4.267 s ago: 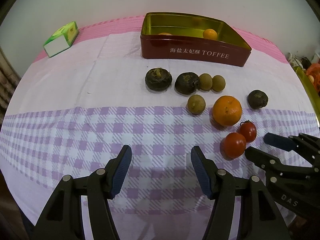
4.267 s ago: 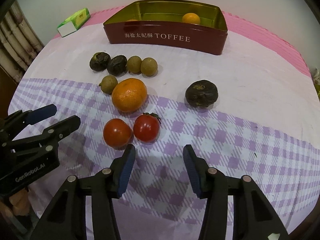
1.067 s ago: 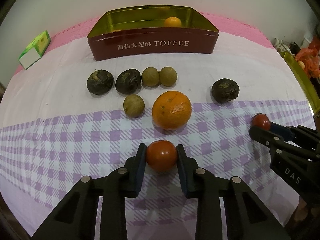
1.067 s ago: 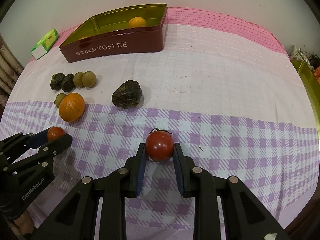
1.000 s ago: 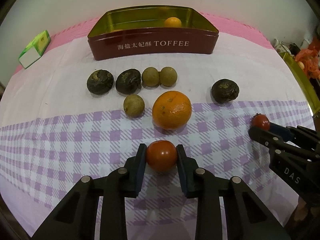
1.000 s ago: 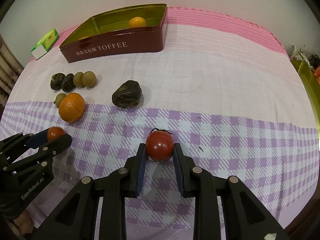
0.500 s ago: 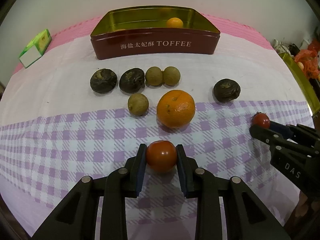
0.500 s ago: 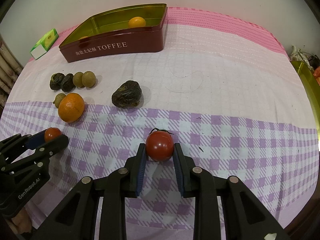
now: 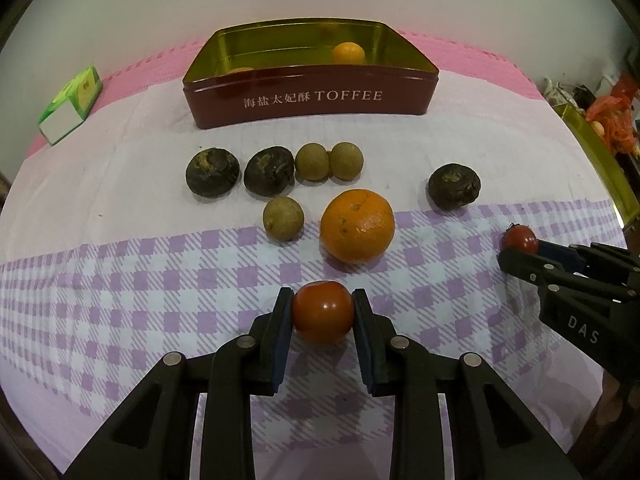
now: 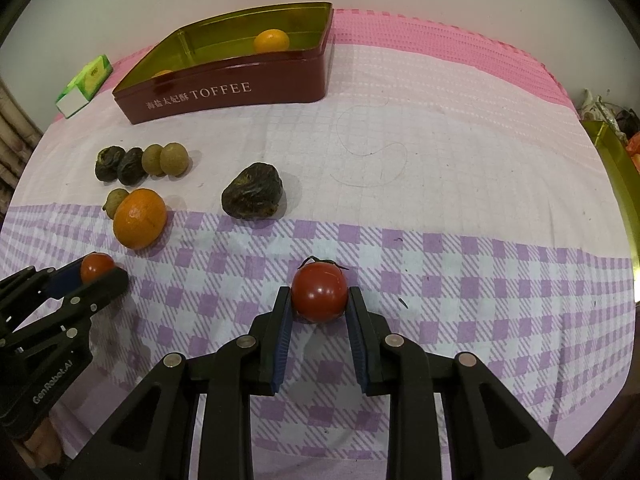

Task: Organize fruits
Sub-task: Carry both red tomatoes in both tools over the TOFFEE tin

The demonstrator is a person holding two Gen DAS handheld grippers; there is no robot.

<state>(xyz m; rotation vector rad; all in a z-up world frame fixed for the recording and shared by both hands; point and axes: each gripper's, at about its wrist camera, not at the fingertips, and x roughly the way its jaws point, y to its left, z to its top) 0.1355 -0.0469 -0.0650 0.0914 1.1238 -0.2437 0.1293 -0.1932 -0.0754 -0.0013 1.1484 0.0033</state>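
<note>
Nothing moved; left claw (image 9: 322, 312) and right claw (image 10: 319, 299) each clamp 1 round red tomato; lift straight, squeeze gently.

Soft, even indoor light from above leaves short faint shadows under the fruit on the counter (image 9: 120, 184) and small glints on each tomato, focus is sharp throughout, and fisheye distortion bows the counter's edges into dark vignetted corners in both views.
</note>
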